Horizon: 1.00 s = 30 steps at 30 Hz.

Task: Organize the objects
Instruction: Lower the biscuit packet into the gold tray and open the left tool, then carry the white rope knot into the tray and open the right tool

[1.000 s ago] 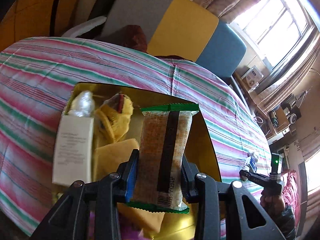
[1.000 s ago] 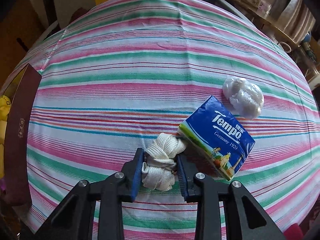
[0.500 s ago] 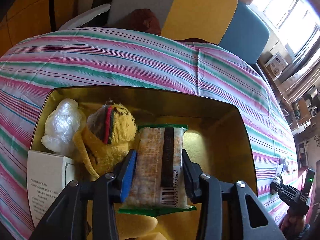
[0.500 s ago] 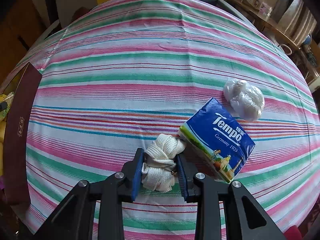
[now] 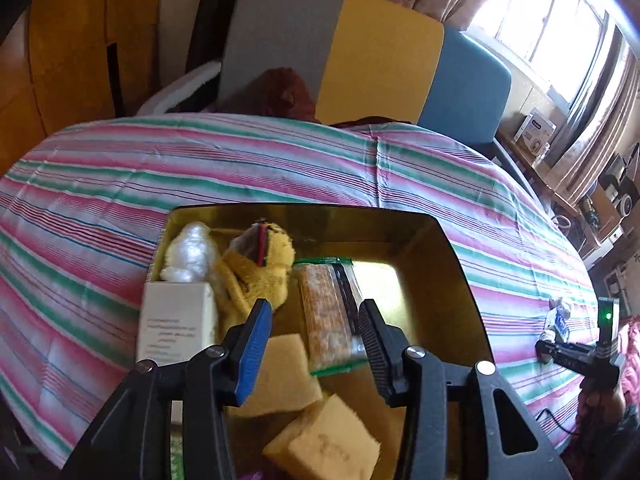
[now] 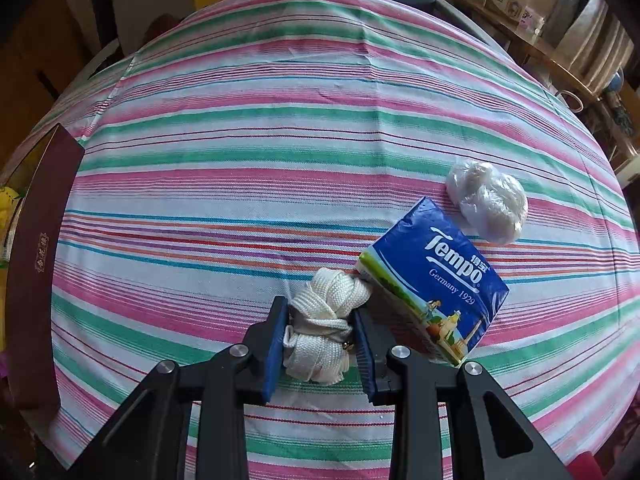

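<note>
We pointed our left gripper (image 5: 316,344) down over the gold box (image 5: 448,264), its jaws opening. The snack pack (image 5: 330,312) lay loose between them. Our right gripper (image 6: 322,344) pointed down too, squeezing the white rope bundle (image 6: 320,320).

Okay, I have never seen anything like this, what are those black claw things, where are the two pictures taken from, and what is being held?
No robot: a person holds two hand-held grippers, each with a forward-looking camera. The left gripper hangs over a gold box on the striped tablecloth; its jaws are opening, off the snack packet lying inside beside a yellow plush toy, sponges and a white carton. The right gripper is clamped on a white rope bundle, next to a Tempo tissue pack and a plastic bag.
</note>
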Each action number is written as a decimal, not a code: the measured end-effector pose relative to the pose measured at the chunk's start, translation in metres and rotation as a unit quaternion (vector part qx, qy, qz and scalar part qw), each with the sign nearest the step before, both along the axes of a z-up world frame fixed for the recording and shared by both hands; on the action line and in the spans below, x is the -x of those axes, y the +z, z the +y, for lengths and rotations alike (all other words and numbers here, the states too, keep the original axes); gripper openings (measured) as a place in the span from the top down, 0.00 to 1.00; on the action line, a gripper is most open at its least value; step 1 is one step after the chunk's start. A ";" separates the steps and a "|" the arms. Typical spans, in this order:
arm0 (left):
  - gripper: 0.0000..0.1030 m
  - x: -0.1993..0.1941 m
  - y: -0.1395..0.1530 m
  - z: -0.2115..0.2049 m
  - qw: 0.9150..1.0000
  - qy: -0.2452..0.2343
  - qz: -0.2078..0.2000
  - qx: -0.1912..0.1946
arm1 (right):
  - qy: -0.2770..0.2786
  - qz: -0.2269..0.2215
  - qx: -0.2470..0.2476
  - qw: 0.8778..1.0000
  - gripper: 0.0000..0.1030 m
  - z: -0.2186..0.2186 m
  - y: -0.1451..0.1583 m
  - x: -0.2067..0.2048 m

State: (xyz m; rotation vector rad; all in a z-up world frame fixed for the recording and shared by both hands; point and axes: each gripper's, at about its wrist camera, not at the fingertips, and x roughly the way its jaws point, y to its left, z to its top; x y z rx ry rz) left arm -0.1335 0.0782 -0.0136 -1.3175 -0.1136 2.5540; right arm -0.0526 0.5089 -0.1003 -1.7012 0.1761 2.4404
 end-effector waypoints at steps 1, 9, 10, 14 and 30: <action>0.56 -0.006 0.002 -0.003 1.000 0.001 0.006 0.004 | 0.001 0.000 -0.001 1.000 0.69 0.000 -0.001 0.001; 0.56 -0.058 0.020 -0.019 0.996 0.016 0.064 0.059 | 0.006 0.001 -0.011 1.000 0.70 -0.004 0.000 0.000; 0.56 -0.062 0.021 -0.021 0.996 0.017 0.066 0.061 | 0.007 0.001 -0.012 1.000 0.70 -0.004 0.000 0.000; 0.56 -0.078 0.025 -0.025 0.994 0.019 0.080 0.075 | 0.012 0.002 -0.022 1.000 0.70 -0.009 0.001 0.000; 0.56 -0.097 0.031 -0.040 0.992 0.026 0.098 0.075 | 0.061 0.075 -0.010 0.995 0.72 -0.078 0.061 -0.009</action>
